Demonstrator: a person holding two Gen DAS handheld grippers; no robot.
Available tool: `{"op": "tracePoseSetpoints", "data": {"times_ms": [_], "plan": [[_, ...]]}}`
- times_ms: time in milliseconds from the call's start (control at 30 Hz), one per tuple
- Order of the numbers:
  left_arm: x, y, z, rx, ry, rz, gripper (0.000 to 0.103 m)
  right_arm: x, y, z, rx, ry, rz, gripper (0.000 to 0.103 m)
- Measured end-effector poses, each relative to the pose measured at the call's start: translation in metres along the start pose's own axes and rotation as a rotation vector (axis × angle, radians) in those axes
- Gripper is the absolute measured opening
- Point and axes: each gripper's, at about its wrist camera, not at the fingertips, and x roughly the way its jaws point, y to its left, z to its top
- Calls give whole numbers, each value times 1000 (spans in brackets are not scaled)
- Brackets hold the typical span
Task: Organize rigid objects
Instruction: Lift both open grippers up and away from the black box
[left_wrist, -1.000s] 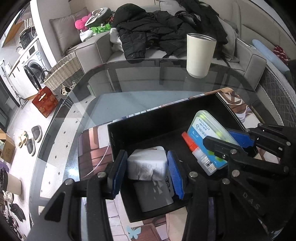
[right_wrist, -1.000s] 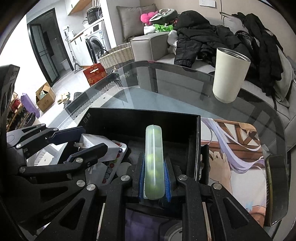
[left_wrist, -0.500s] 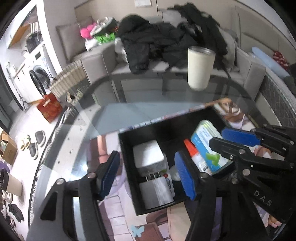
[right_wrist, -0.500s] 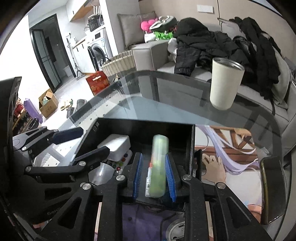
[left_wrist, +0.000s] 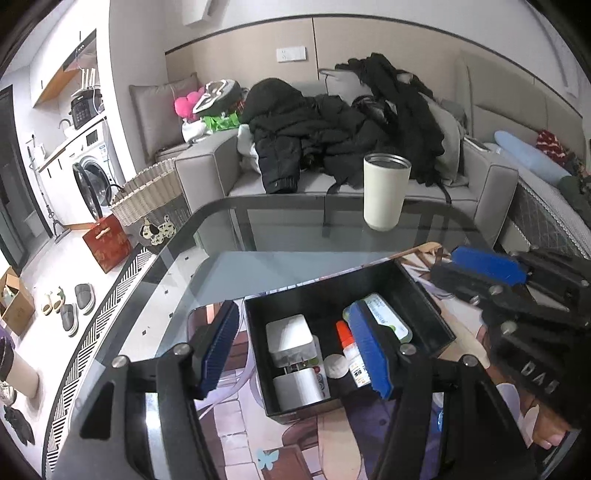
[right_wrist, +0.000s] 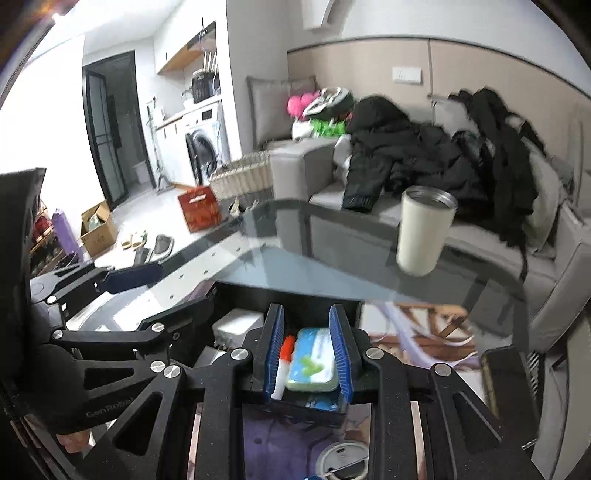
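A black box (left_wrist: 321, 288) stands on a printed mat on the glass table. In it lie a white adapter (left_wrist: 288, 338), a white carton (left_wrist: 299, 387), a red-capped bottle (left_wrist: 349, 347), a round white cap (left_wrist: 336, 365) and a green-and-blue case (left_wrist: 388, 314). My left gripper (left_wrist: 295, 350) hangs open above the box's left half, holding nothing. My right gripper (right_wrist: 306, 350) hovers over the case (right_wrist: 314, 358), which lies flat in the box beside the bottle (right_wrist: 284, 354). Its jaws stand narrowly apart and clear of the case. Each gripper shows at the edge of the other's view.
A tall white cup (left_wrist: 384, 192) stands near the table's far edge. A dark phone (right_wrist: 506, 387) lies on the mat right of the box, and a white lid (right_wrist: 343, 458) near the front. Behind the table is a grey sofa (left_wrist: 491, 184) piled with black coats.
Both grippers rose and drew back from the box. The left let go of the white adapter and opened wide. The right released the green case, which now lies flat in the box.
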Motion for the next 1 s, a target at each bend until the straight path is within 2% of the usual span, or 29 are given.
{"op": "tracePoseSetpoints", "data": {"times_ms": [200, 367, 433, 500, 567, 667, 767, 833, 1000], "plan": [[-20, -6, 0, -16, -76, 4, 64, -34, -11, -1, 1, -104, -12, 26], [-37, -14, 0, -26, -152, -1, 70, -69, -21, -10, -4, -206, -24, 28], [-50, -18, -2, -38, -216, 2, 72, -85, -27, -15, -7, -270, -29, 32], [-62, -20, -5, -35, -276, -9, 81, -100, -29, -21, -28, -337, -45, 37], [-74, -27, -8, -19, -339, -13, 82, -112, -34, -26, -48, -387, -53, 37], [-85, -37, -11, 12, -376, -28, 82, -126, -44, -34, -52, -405, -64, 38], [-89, -45, -15, 26, -370, -57, 83, -133, -53, -41, -40, -397, -61, 46], [-87, -53, -18, 40, -331, -78, 83, -136, -58, -47, -40, -384, -63, 46], [-67, -76, -28, 109, -222, -117, 83, -127, -71, -54, -18, -282, -72, 46]]}}
